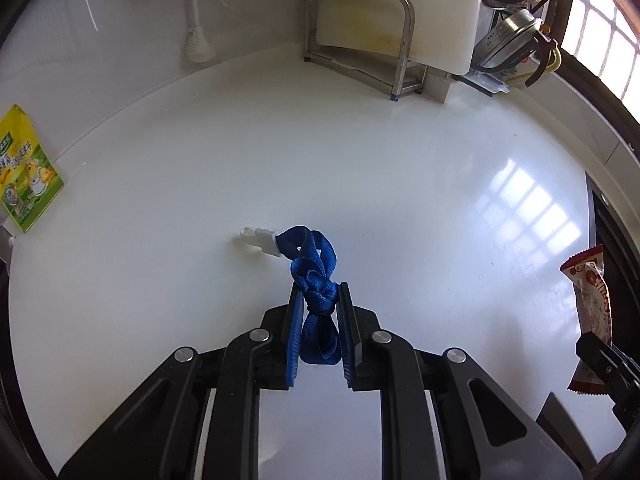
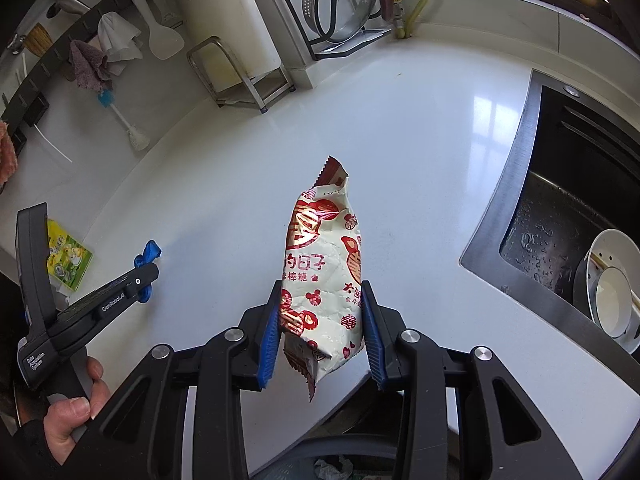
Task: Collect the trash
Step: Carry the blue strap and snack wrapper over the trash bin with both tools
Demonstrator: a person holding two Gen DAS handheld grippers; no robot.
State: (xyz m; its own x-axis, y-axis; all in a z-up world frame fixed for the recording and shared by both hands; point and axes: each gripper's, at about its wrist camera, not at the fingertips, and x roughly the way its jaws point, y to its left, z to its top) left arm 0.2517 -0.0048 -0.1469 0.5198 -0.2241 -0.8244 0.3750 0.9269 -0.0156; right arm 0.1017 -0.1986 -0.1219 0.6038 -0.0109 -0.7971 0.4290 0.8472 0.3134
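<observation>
Left gripper (image 1: 318, 300): jaws clamped on a knotted blue strap (image 1: 314, 280), the knot pinched between the blue pads. The strap's loop hangs back between the fingers; its far end carries a small white plastic clip (image 1: 258, 238). Strap and clip appear lifted off the white counter (image 1: 200, 160), though contact of the clip with the surface cannot be told for certain.

Right gripper (image 2: 320, 320): jaws squeezed against both sides of a red-and-white candy wrapper (image 2: 324, 272), which stands upright between the pads, serrated top edge pointing away from the camera. Wrapper is held in the air above the counter's near edge. Seen from the left wrist, the same wrapper shows at the far right, toward the sink side.

Sink (image 2: 560, 208) as landmark: dark basin set into the counter, wet floor, a white bowl (image 2: 610, 280) lying inside it. The wrapper is left of the sink, near it. The strap is further left still, well apart from the sink. A yellow-green packet (image 1: 28, 172) lies on the counter farthest from the sink, beyond the left gripper. A metal rack (image 1: 360, 36) with a white cutting board (image 1: 400, 8) stands at the back wall, left of the sink. A white bottle brush (image 1: 198, 40) leans on the wall further left.

Below the counter edge, under the right gripper, part of a bin (image 2: 332, 466) with crumpled paper shows.
</observation>
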